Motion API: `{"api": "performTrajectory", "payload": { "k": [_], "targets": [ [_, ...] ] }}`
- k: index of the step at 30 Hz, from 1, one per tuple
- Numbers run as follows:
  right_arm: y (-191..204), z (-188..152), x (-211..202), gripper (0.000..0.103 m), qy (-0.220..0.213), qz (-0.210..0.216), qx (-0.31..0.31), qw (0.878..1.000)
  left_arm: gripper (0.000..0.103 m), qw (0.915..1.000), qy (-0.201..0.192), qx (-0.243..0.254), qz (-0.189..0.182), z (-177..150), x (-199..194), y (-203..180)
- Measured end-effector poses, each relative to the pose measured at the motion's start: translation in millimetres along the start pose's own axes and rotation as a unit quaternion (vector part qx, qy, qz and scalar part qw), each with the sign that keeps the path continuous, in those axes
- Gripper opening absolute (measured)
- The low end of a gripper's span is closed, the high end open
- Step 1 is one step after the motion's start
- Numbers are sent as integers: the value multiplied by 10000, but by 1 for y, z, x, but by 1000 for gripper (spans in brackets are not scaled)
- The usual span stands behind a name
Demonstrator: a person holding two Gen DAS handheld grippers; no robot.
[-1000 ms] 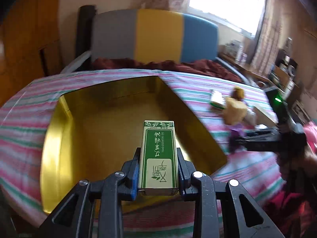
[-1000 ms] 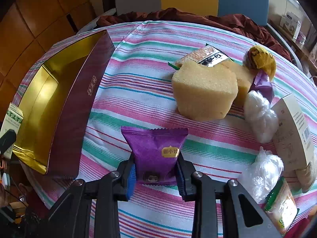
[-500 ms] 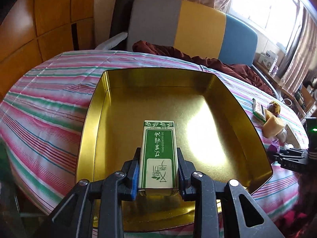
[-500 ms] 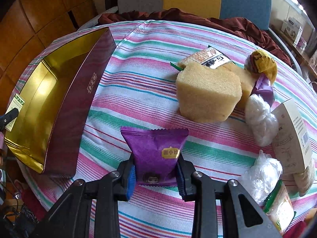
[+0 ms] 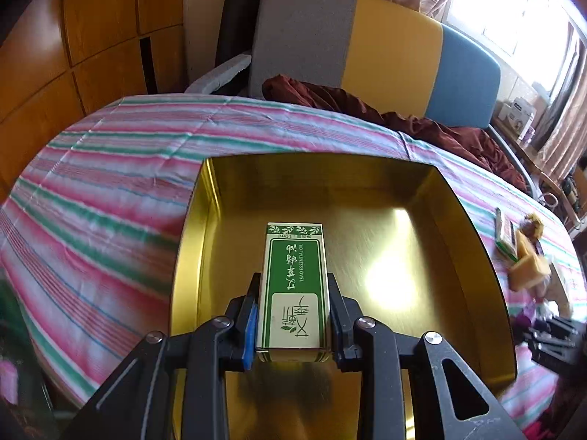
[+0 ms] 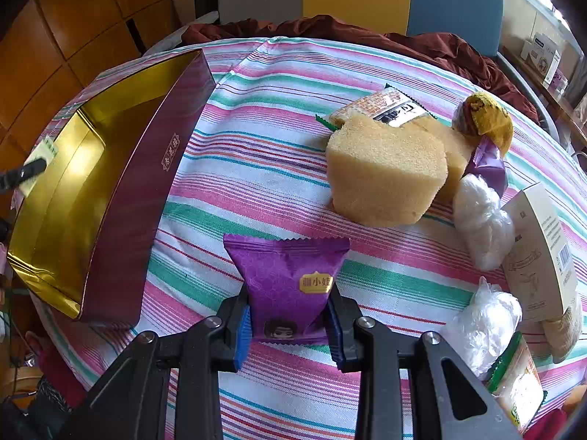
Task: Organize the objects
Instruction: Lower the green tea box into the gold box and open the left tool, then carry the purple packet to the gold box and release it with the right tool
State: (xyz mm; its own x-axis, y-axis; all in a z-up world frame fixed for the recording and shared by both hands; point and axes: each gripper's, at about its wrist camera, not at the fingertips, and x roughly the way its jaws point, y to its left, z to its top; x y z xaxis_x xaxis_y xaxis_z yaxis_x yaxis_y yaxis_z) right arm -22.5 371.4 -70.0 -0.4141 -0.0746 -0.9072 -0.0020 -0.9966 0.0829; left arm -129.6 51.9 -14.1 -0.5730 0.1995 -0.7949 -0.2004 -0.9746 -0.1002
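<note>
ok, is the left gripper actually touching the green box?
Touching. The left wrist view shows the left gripper with both pads pressed flat against the sides of the green box, no gap either side, held above the gold tin.

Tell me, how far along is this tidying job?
Barely begun: the gold tray holds nothing yet. In hand: the left gripper grips a green box over the tray, and the right gripper grips a purple packet. Left: the sponges, plastic bags and other packets lie on the striped cloth.
</note>
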Motion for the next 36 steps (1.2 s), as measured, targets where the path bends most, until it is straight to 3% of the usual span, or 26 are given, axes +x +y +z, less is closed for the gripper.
{"api": "performTrajectory", "payload": {
  "k": [10,24,26,29,31,36],
  "targets": [
    [1,0,0,33,3,0,-8,10000,31,9979,318,-401,401,49,53,27],
    [1,-2,-2,33,4,-4,-25,10000,32,9956,375,-194,836,63,99,35],
    [1,-2,-2,33,3,-3,-26,10000,33,9959,338,-149,822,65,100,34],
    [1,-2,-2,33,3,4,-19,10000,43,9967,337,-261,685,64,95,35],
    [1,-2,-2,33,2,14,-13,10000,56,9976,273,-297,561,62,84,36],
    [-4,-4,-9,33,-58,32,96,9999,56,9990,-55,-256,360,45,39,39]
  ]
}}
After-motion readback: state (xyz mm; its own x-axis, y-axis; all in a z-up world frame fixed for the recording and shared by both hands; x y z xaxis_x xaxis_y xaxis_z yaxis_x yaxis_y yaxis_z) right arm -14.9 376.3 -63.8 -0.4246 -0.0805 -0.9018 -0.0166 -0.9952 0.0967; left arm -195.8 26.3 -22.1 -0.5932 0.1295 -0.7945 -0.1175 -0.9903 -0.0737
